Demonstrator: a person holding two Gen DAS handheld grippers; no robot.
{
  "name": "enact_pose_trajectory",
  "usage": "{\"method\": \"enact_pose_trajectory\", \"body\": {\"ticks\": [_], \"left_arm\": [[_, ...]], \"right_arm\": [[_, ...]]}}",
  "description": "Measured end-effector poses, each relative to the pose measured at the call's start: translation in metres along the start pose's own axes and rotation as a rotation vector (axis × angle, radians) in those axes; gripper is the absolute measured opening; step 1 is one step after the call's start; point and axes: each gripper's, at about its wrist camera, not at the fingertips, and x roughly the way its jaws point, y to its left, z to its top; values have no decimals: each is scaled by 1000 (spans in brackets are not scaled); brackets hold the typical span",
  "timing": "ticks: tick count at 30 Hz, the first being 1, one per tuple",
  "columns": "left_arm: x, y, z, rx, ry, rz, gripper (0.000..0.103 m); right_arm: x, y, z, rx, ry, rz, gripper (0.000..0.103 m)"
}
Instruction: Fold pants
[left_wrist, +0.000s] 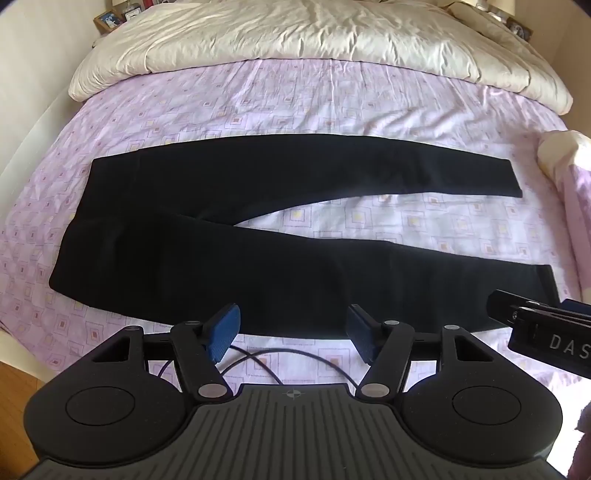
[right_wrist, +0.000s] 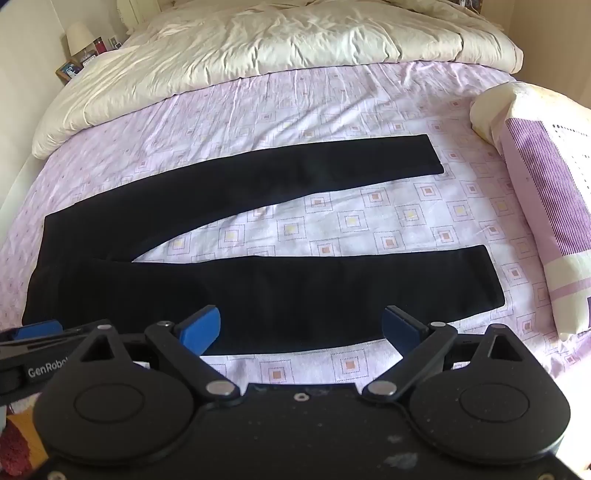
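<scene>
Black pants (left_wrist: 221, 221) (right_wrist: 258, 288) lie flat on the lilac patterned bed sheet (left_wrist: 332, 92) (right_wrist: 332, 99). The waist is at the left and the two legs spread apart toward the right. My left gripper (left_wrist: 293, 325) hovers open over the near edge of the near leg, close to the thigh, with nothing between its blue pads. My right gripper (right_wrist: 301, 326) stands wide open above the same leg's near edge, further toward the hem, also empty. Each gripper shows at the edge of the other's view: the right gripper (left_wrist: 535, 325) and the left gripper (right_wrist: 33, 332).
A cream duvet (left_wrist: 295, 40) (right_wrist: 258, 44) is bunched at the far end of the bed. A purple-striped pillow (right_wrist: 535, 184) lies at the right edge. A lamp (right_wrist: 79, 35) and photo frames (left_wrist: 109, 20) stand far left. A thin cable (left_wrist: 258, 358) loops under my left gripper.
</scene>
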Motion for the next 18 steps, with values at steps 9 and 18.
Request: {"method": "enact_pose_trajectory", "body": {"ticks": [9,18], "left_arm": [[-2,-1,-6,6,27,-13,62],[-4,-1,-9,10,42,-10,62]], "right_arm": [[1,2,-6,-10,12,-16,100],[-1,2,-9,-25,39,-20,100]]}}
